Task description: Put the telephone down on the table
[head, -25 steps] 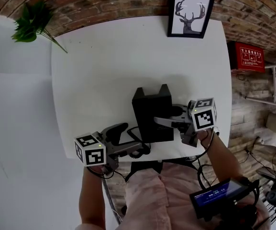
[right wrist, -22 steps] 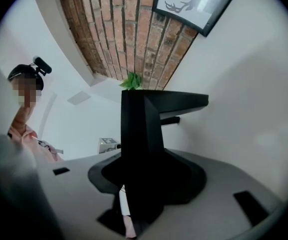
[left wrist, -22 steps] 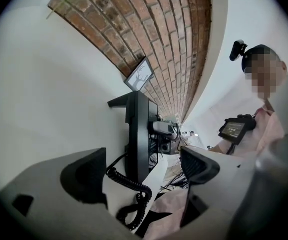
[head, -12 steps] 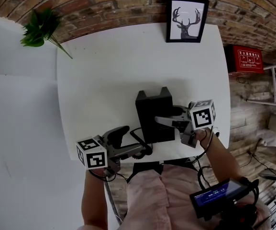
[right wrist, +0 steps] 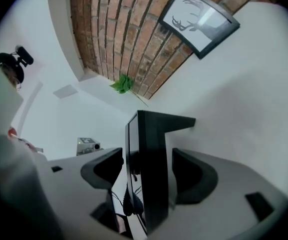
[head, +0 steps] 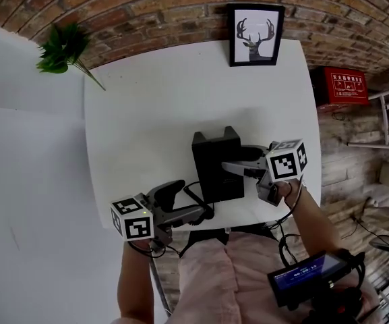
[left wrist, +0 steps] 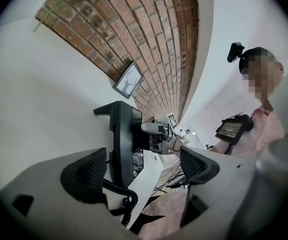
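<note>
Both grippers stand open: the right gripper point(right wrist: 146, 159), jaws just widened, straddles the black telephone point(head: 211, 150) resting on the white counter point(head: 147, 100); the left gripper point(left wrist: 143, 156) hangs empty beside its coiled cord point(left wrist: 116, 188).

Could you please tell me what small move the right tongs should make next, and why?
Probably draw the right tongs straight back, off the telephone. The telephone already rests on the table. The tongs have just been opening and now stand apart with a gap on either side of it, so they no longer grip it.
</note>
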### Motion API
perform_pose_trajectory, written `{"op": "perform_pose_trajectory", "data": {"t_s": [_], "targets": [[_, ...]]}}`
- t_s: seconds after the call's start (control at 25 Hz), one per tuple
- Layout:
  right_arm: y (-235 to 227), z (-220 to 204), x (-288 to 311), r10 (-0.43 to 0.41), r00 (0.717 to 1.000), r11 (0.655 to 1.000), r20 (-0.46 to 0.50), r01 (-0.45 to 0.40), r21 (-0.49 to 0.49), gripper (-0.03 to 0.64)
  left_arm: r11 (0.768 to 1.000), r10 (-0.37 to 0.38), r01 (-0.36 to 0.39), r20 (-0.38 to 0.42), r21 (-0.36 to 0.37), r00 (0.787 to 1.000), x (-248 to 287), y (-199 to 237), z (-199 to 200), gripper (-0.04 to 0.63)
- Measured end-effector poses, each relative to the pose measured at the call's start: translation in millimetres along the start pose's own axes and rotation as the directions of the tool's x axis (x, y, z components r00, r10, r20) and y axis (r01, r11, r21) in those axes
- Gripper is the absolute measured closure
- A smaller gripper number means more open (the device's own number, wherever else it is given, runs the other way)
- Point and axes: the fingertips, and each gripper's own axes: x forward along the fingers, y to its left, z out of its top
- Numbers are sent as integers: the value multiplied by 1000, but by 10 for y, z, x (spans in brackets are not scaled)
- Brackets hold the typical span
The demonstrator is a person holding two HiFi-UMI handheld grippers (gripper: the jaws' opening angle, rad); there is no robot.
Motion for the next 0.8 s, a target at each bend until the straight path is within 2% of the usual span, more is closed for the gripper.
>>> {"op": "perform_pose_trajectory", "data": {"t_s": [0.16,0.28,0.4,0.48,0.56,0.68,0.72,0.8], "targets": [[26,120,-197,-53,998,998,41,54,-30,300,999,-1,-1,39,47,999,-15,-174,166,137],[153,290,-388,-95,991,992,98,103,-79,301,992,22,-38,133,121,991,-108,-355,445,231],[465,527,-603,-126,975,973,182,157,-168,307,974,43,-95,244,206,969,-255,-629,780,323],[717,724,-751,-169,953,935,253,236,-264,341,952,52,-145,323,270,945,-363,-833,1018,374],[985,941,-878,-214,916,864,340,341,-372,397,922,62,-217,430,322,901,-500,-1046,1311,455],[1437,1215,-1019,-225,848,724,481,475,-500,486,865,74,-352,604,357,793,-750,-1359,1761,542],[1585,1272,-1061,-217,824,673,523,515,-531,519,841,76,-399,649,367,757,-817,-1457,1875,578],[1851,1355,-1149,-189,778,589,600,579,-565,581,775,80,-493,712,397,698,-903,-1648,2040,595]]}}
